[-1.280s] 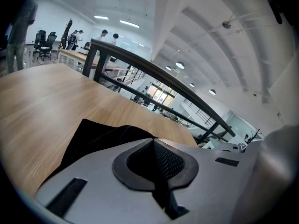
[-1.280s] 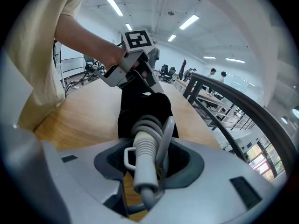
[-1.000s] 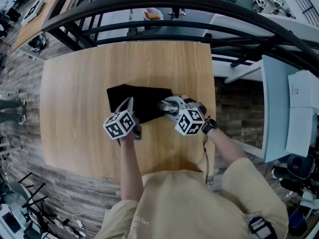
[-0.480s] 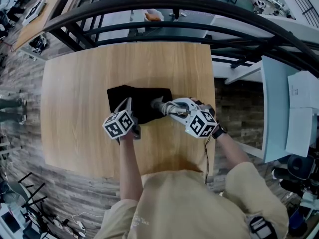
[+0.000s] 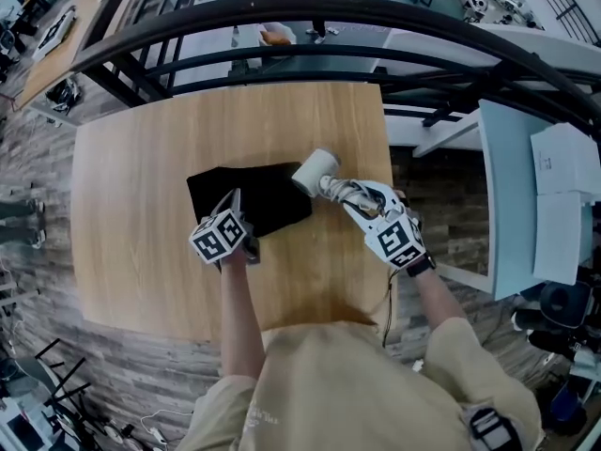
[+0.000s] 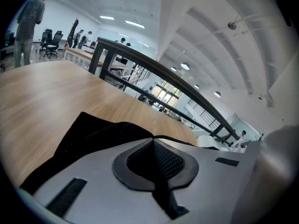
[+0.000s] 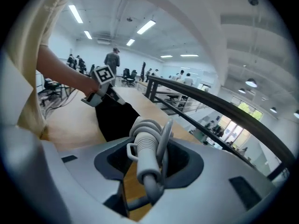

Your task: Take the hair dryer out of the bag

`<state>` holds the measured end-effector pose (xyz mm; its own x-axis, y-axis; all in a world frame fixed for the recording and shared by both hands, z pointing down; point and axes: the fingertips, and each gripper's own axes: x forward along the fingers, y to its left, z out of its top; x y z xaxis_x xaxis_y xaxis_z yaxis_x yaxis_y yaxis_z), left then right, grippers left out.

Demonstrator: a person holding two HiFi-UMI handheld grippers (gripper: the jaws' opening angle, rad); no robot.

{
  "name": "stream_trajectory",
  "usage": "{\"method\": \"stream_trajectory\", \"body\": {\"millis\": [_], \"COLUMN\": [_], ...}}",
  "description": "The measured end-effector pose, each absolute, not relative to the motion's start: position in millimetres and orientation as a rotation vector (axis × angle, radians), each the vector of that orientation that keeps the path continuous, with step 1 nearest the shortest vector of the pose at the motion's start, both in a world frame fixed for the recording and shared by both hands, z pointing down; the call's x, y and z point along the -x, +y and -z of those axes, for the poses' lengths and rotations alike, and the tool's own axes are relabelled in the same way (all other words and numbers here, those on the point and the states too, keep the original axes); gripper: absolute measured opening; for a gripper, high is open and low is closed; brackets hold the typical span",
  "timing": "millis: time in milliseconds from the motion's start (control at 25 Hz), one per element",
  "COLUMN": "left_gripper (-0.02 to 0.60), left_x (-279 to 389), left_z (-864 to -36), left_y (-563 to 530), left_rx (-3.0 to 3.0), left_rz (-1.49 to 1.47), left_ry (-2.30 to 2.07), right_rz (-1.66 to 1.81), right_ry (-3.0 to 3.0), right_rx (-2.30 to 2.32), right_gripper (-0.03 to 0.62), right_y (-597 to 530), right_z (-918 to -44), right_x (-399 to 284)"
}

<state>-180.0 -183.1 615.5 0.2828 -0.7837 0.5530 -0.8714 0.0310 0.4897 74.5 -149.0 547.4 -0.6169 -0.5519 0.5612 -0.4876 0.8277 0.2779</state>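
The dryer (image 5: 315, 169) is clamped by its corded end in the right claw (image 5: 344, 192), pointed diagonally far-left; the bag (image 5: 263, 191) is pinched by the closed left claw (image 5: 236, 201).

The person wears a beige short-sleeved T-shirt (image 5: 347, 383) and black wrist strap (image 5: 422, 264); the grey left gripper (image 5: 233, 197) and right gripper (image 5: 340, 190) bear black-and-white marker cubes (image 5: 218, 238)

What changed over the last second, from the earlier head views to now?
The right gripper, shut on the hair dryer at its corded end, pulled it out of the bag toward the right; the white barrel is now in plain sight outside the bag. The left gripper stayed shut on the bag's near edge, and the bag stayed on the table.
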Motion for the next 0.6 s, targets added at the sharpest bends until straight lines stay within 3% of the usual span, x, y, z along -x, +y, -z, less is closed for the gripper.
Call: {"method": "stream_trajectory", "body": {"millis": [360,600], "left_gripper": [0.014,0.014], "left_x": [165,159], "left_z": [-625,-635], "left_y": [-182,-179], "left_rx": [-1.761,-1.746], "left_rz": [-0.172,-0.201], "left_ry": [-1.497,-1.501], "right_rz": [0.033,-0.043], "right_ry": [-2.164,-2.069], "right_rx": [-1.271,-1.359], "right_gripper": [0.173,0.173], "right_y": [-183,-190], "right_z": [-596,-636], "right_x": [-91,-76]}}
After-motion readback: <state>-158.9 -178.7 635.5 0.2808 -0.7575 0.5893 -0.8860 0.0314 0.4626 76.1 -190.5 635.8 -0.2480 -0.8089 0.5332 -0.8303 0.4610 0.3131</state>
